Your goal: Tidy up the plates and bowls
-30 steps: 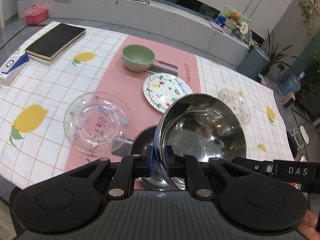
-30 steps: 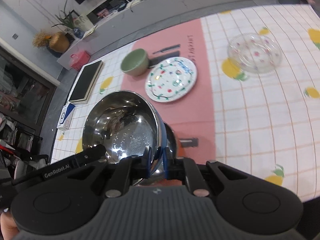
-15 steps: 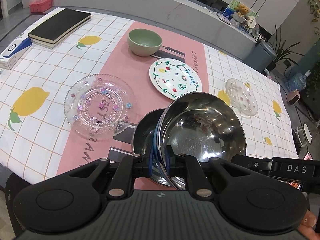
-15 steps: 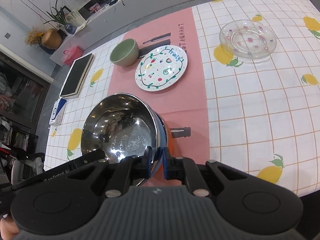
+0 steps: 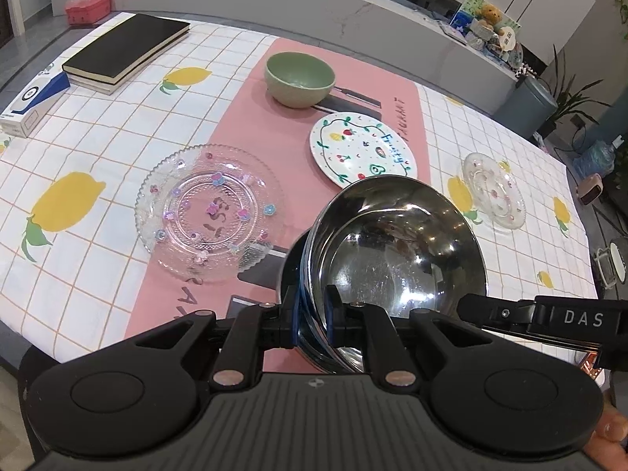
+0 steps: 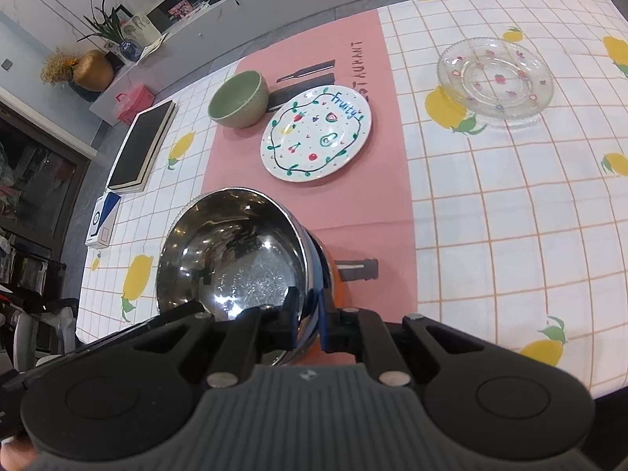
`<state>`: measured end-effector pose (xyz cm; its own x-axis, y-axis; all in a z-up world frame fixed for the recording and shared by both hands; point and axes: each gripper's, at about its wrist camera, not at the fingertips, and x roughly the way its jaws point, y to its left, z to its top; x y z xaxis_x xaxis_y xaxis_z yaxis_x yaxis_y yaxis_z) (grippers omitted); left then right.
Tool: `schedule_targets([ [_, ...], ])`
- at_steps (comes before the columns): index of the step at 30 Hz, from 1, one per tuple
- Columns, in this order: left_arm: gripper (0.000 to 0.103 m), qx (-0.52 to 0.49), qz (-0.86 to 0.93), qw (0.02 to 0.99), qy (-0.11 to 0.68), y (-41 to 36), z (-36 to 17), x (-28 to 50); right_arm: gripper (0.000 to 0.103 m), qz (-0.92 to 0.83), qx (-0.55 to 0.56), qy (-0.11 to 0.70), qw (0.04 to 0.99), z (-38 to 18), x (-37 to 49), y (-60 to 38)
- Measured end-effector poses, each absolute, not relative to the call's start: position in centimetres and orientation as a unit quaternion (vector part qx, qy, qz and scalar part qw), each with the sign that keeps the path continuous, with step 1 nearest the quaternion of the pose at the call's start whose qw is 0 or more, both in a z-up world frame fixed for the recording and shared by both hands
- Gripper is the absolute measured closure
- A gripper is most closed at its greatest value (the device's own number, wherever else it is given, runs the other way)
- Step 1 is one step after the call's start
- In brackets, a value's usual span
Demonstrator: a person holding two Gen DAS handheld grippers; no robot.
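Lemon-printed white checked cloth (image 5: 98, 149) covers the table, with a pink runner (image 5: 243, 117) down its middle and a grey ledge (image 5: 314, 4) behind it at the top of the left wrist view.

At lower centre of that view, the left gripper (image 5: 312, 314) has its blue-padded jaws drawn narrow, one inside and one outside the near-left rim of a shiny round stainless-steel bowl (image 5: 396, 251), pinching it. In the right wrist view the right gripper (image 6: 308, 320) pinches the opposite rim of the same bowl (image 6: 231, 251) in the same way, at lower centre. The bowl is tilted between the two, and a second dark rim shows just under its edge in both views; whether that is another bowl I cannot tell.

Just left of the bowl in the left wrist view lies a large clear glass plate with small coloured flowers (image 5: 208, 212), flat on the runner and cloth. Above the bowl sits a white round ceramic plate painted with fruit and the word "Fruity" (image 5: 363, 149), and above that a pale green round bowl (image 5: 300, 78), upright. At the right edge, well apart, lies a smaller clear glass plate with red dots (image 5: 494, 190). In the upper left are a black hardcover book (image 5: 125, 49) on the cloth and a blue and white box (image 5: 33, 100) beside it.
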<state>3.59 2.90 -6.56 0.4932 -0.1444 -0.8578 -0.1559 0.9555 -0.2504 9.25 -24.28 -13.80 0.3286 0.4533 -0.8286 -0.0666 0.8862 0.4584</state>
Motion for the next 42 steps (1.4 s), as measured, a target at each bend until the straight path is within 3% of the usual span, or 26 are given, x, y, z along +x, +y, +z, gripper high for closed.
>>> schedule_targets([
  [19,0.085,-0.117,-0.003,0.835,0.537,2.8,-7.9,4.6,0.096,0.154,0.159,0.574,0.788,-15.6,10.3,-23.4],
  [34,0.084,-0.137,-0.012,0.862,0.488,4.3,-6.2,4.4,0.090,0.151,0.156,0.563,0.798,-15.2,10.4,-23.9],
  [38,0.092,-0.140,-0.016,0.864,0.483,4.5,-6.3,4.9,0.090,0.153,0.161,0.563,0.796,-15.3,10.6,-23.8],
  [42,0.095,-0.136,-0.017,0.862,0.488,4.3,-6.9,5.1,0.094,0.155,0.160,0.565,0.795,-15.5,10.5,-23.6],
])
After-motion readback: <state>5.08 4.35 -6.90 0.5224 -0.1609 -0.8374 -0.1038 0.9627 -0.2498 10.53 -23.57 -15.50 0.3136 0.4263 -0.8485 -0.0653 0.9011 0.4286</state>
